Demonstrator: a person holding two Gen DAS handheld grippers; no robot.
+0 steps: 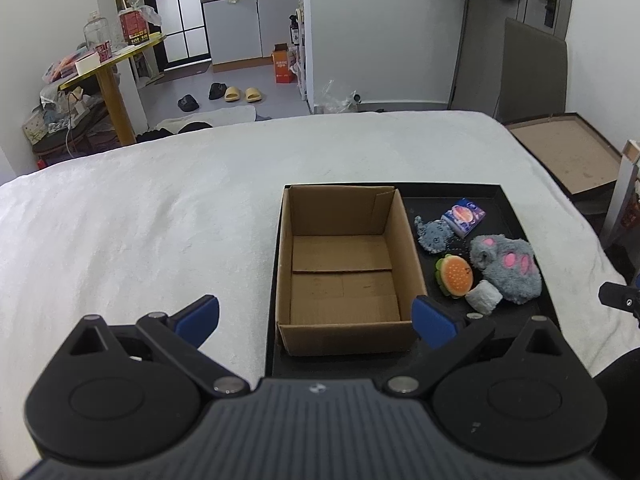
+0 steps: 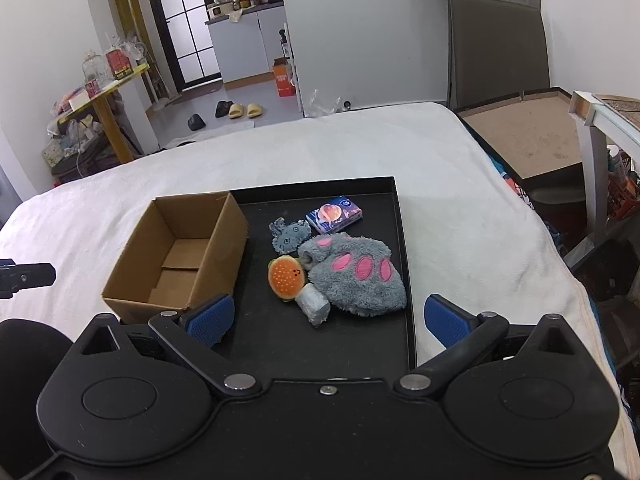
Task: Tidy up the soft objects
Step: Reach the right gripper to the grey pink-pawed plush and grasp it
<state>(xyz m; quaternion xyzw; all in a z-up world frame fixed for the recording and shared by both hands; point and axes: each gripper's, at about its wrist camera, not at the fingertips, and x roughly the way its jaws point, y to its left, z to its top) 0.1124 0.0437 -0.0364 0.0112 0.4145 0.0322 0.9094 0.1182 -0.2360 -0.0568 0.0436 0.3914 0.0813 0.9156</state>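
On a black tray point(image 2: 394, 200) point(image 1: 508, 208) on the white bed stands an empty cardboard box point(image 1: 344, 264) point(image 2: 180, 252). Right of the box lie a grey plush paw with pink pads point(image 2: 354, 276) point(image 1: 508, 268), an orange burger plush point(image 2: 286, 278) point(image 1: 456, 276), a small grey plush animal point(image 2: 290, 234) point(image 1: 434, 234), a blue tissue pack point(image 2: 334, 214) point(image 1: 464, 216) and a pale grey roll point(image 2: 314, 304) point(image 1: 484, 296). My left gripper point(image 1: 316, 320) hangs open over the box's near wall. My right gripper point(image 2: 330, 318) is open just short of the toys, holding nothing.
The white blanket point(image 1: 140, 220) covers the bed around the tray. A brown board point(image 2: 524, 136) lies past the bed's right edge, beside a white shelf point(image 2: 600, 120). A yellow table point(image 1: 108, 80) with clutter and slippers point(image 1: 244, 94) stand on the floor beyond.
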